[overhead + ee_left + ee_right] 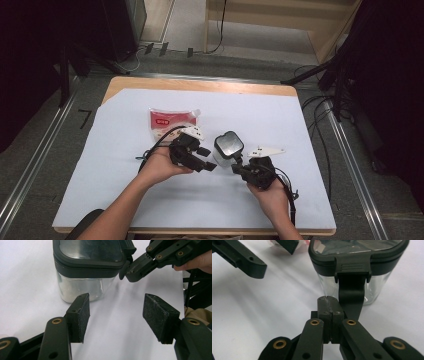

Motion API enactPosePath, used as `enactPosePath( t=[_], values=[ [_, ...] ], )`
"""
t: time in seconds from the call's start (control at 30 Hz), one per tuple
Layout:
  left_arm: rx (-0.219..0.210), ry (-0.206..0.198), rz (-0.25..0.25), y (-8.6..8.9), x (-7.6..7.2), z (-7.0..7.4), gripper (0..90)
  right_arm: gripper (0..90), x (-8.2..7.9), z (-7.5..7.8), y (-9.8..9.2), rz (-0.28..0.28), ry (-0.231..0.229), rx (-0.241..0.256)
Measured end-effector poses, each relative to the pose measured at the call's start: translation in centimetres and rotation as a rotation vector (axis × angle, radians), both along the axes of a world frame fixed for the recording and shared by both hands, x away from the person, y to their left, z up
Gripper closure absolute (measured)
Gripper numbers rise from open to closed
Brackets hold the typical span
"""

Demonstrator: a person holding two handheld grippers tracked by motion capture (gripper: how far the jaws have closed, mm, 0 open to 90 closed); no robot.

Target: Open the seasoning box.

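One clear square container with rounded corners stands upright on the white table cover, closed by a dark lid with a see-through centre and a hanging latch tab. It sits just ahead of the left gripper, whose jaws gape wide and empty. The right gripper, jaws pressed together, has its tips beside that tab. One red-and-white pouch lies beyond the left gripper.

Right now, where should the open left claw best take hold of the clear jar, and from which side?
Grip the clear jar on its glass body below the black lid, coming level from the left claw side; the latch tab faces the right claw.
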State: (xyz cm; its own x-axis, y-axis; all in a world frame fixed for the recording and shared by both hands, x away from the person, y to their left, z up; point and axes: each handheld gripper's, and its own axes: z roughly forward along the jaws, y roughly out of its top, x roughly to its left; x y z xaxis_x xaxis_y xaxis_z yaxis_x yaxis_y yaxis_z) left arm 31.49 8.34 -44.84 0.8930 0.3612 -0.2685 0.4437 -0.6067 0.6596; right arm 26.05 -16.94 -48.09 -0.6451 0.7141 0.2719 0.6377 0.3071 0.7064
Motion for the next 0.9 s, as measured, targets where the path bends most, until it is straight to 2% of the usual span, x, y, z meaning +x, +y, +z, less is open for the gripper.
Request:
enactPosePath(
  t=[0.4, 0.5, 0.9],
  values=[
    [0.005, 0.004, 0.007, 0.0, 0.0, 0.0, 39.6, 90.0, 0.8, -0.1, -1.6, -0.057, 0.005, 0.008],
    [-0.004, 0.007, 0.011, 0.0, 0.1, 0.0, 39.5, 90.0, 1.0, -0.2, -1.9, -0.067, 0.002, 0.011],
    [-0.005, -0.003, 0.013, 0.1, 0.0, 0.1, 39.4, 90.0, 2.2, -0.3, -3.3, -0.122, -0.001, 0.009]
  ],
)
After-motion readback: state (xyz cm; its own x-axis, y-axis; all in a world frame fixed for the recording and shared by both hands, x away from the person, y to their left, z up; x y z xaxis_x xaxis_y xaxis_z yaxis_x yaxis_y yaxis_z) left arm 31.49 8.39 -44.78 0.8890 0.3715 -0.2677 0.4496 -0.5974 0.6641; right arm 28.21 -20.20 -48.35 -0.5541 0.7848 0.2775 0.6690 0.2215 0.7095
